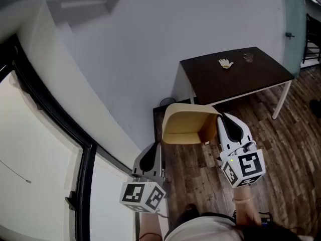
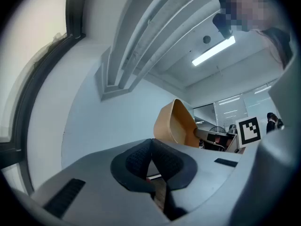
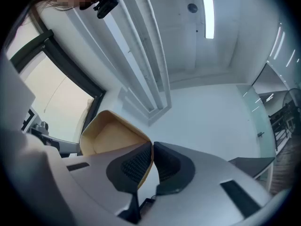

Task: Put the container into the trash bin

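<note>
You are holding the container (image 1: 186, 124) up in the air by the wall, over what looks like the dark bin (image 1: 158, 119), which it is mostly hiding. Your right gripper (image 1: 221, 116) is pinching only its thin right wall, while your left gripper (image 1: 153, 148) is hanging beside it with its jaws pressed together on nothing. With so slight a hold on one edge it may be swinging or slipping, and releasing over a bin you cannot see risks it catching the rim and tumbling onto the floor.
</note>
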